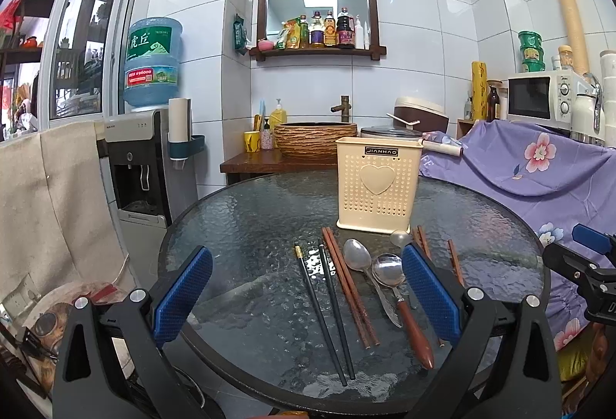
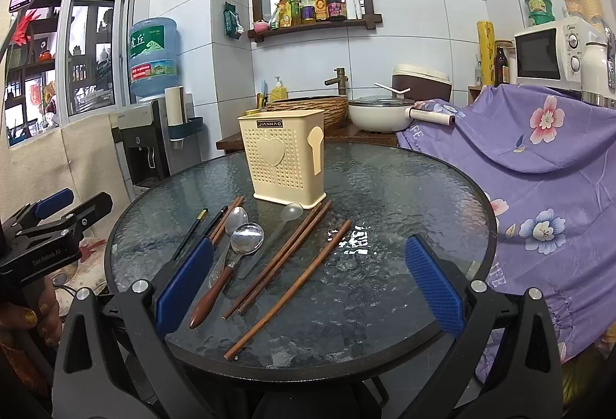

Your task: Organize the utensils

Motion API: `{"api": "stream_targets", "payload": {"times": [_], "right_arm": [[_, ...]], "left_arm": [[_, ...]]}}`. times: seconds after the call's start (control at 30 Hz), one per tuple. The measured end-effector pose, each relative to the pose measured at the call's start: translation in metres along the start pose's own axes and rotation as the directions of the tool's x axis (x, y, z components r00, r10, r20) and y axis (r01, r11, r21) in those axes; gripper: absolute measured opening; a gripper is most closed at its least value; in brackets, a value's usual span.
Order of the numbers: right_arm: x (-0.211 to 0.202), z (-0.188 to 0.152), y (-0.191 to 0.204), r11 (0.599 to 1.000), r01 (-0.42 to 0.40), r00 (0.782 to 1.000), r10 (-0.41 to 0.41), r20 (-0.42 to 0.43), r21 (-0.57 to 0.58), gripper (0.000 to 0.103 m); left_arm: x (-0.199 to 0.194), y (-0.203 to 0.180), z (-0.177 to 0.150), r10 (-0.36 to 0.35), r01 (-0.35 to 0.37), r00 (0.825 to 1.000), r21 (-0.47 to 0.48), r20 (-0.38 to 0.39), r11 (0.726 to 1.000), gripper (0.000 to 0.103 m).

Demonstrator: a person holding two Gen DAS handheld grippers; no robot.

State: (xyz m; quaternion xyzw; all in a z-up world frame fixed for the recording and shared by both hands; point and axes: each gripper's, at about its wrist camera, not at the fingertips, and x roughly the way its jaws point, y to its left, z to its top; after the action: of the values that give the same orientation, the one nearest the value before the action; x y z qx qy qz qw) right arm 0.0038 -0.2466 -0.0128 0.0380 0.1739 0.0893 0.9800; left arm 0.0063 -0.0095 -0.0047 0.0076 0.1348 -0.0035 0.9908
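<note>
The round table is the biggest thing, and it sits just ahead of both tools. At its far side stands the cream holder, upright. I cannot see inside it, but nothing sticks out of the top, so I think the job has not started. All the utensils lie flat on the glass between the tools and the holder, and all of them have yet to go in.

Now the count. There is one holder. There are seven chopsticks that I can see: two black sticks, a brown pair next to them, a second brown pair, and one brown stick alone. There are three spoons: a steel spoon, a wood-handled spoon, and a small clear spoon touching the foot of the holder.

The left tool is spread wide and holds nothing. The black sticks and a brown pair lie between its blue pads. The right tool is spread wide too, with nothing in it
</note>
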Motion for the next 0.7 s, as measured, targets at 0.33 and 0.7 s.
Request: {"api": "stream_targets", "payload": {"times": [0.33,0.7], "right_arm": [[0.004,-0.001,0.001,1.000,0.008,1.000,-0.008,-0.015,-0.007,0.098],[0.020,0.001,-0.004,1.000,0.021,0.997,-0.022,-0.072,-0.005,0.098]], "left_arm": [[0.001,0.001,-0.001,0.001,-0.001,1.000,0.004,-0.003,1.000,0.097],[0.010,0.003,0.002,0.004,-0.003,1.000,0.013,-0.028,1.000,0.097]]}}
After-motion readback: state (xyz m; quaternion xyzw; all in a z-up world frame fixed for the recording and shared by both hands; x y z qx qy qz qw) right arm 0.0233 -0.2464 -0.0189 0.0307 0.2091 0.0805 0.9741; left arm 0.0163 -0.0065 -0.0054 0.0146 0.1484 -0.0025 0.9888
